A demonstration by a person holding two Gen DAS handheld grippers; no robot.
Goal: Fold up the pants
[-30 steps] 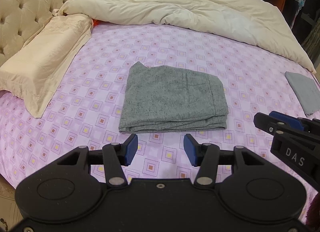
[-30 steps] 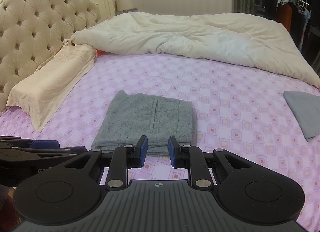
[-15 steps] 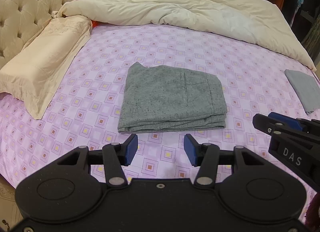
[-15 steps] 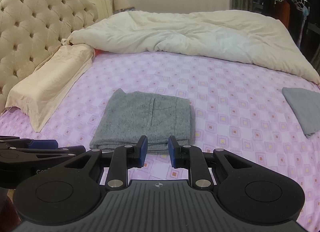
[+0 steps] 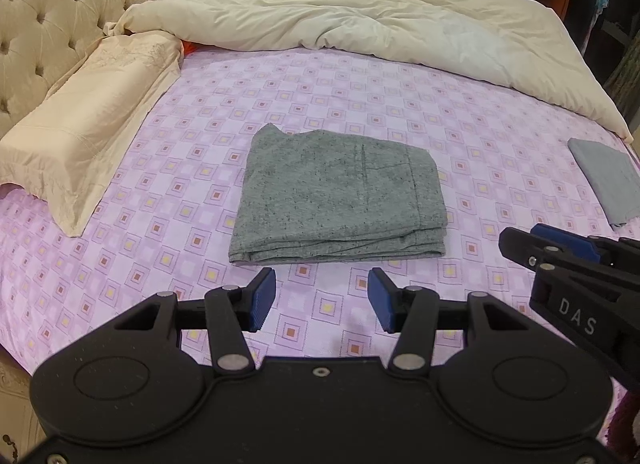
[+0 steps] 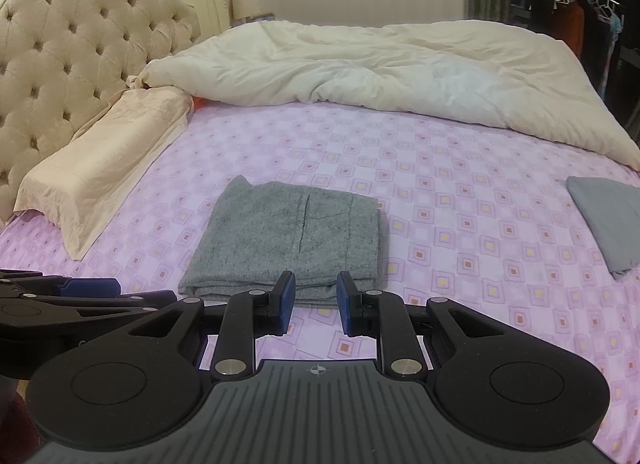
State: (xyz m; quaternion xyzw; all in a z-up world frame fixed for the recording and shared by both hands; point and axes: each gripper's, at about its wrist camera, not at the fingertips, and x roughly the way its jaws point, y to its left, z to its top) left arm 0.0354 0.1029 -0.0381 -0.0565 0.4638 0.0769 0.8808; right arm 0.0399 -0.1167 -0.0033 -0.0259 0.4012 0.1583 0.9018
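Pants (image 5: 340, 196) unmoved, folded as before

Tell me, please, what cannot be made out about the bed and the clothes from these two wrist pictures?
- Folded speckled grey pants: how many layers is unclear; only the top and near edge show, and in the right wrist view the right tool covers part of that edge.
- Flat pale grey folded cloth: cut off by the right frame edge in both views.
- Small red item: mostly hidden under the cream duvet and beige pillow.
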